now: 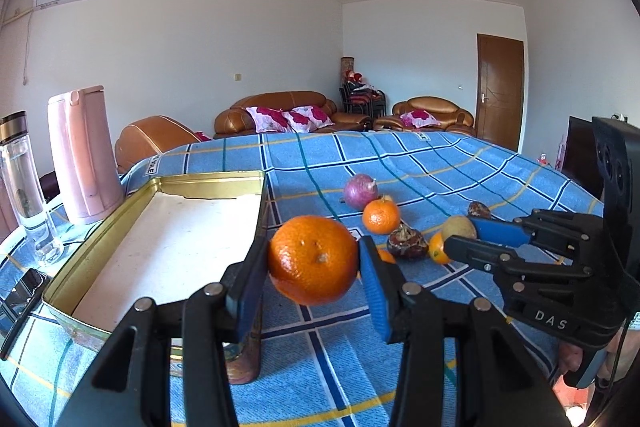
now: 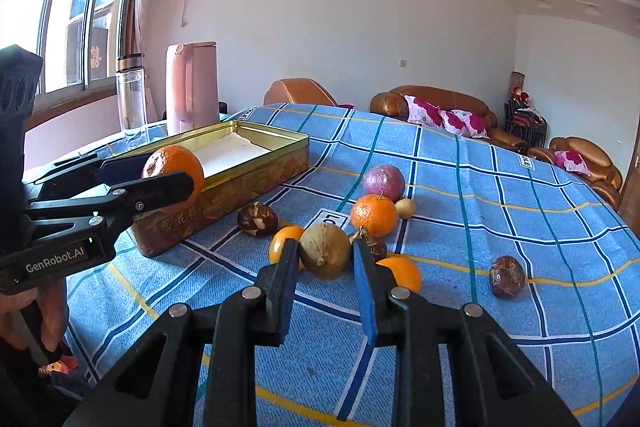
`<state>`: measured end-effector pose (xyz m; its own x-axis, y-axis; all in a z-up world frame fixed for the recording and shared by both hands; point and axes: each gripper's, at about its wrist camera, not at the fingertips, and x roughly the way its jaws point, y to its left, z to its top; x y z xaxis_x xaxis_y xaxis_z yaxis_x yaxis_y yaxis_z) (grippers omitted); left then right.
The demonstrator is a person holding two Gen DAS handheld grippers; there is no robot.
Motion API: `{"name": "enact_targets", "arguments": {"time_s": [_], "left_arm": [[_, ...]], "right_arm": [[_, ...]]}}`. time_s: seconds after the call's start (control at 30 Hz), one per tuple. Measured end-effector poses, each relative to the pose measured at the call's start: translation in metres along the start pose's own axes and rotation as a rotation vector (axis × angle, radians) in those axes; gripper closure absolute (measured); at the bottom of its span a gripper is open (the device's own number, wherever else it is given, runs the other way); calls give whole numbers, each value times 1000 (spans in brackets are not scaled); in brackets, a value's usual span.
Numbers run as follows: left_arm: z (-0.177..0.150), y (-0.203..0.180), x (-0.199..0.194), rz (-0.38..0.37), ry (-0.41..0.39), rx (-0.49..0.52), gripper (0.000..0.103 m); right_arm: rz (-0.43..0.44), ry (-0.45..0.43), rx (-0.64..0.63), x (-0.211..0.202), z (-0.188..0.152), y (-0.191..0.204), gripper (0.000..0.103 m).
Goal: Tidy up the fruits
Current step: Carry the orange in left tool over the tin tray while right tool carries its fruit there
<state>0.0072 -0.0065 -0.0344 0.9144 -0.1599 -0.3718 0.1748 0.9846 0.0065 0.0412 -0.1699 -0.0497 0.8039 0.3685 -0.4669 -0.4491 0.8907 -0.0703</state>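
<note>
My left gripper (image 1: pixel 314 261) is shut on an orange tangerine (image 1: pixel 313 259) and holds it in the air just right of the gold tin box (image 1: pixel 160 247); it also shows in the right wrist view (image 2: pixel 173 171). My right gripper (image 2: pixel 325 255) has its jaws around a brownish-green round fruit (image 2: pixel 325 251) that lies on the blue checked cloth; I cannot tell if they press it. Around it lie tangerines (image 2: pixel 374 215), a purple onion (image 2: pixel 383 183) and dark wrinkled fruits (image 2: pixel 507 275).
The tin (image 2: pixel 224 183) is open with a white lining. A pink kettle (image 1: pixel 82 155) and a clear bottle (image 1: pixel 24 183) stand behind it at the left. A dark fruit (image 2: pixel 257 219) lies beside the tin's wall. Sofas stand beyond the table.
</note>
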Motion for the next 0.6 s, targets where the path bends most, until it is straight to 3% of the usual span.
{"name": "enact_targets", "arguments": {"time_s": [0.6], "left_arm": [[7, 28, 2, 73, -5, -23, 56]], "right_arm": [[48, -45, -45, 7, 30, 16, 74]]}}
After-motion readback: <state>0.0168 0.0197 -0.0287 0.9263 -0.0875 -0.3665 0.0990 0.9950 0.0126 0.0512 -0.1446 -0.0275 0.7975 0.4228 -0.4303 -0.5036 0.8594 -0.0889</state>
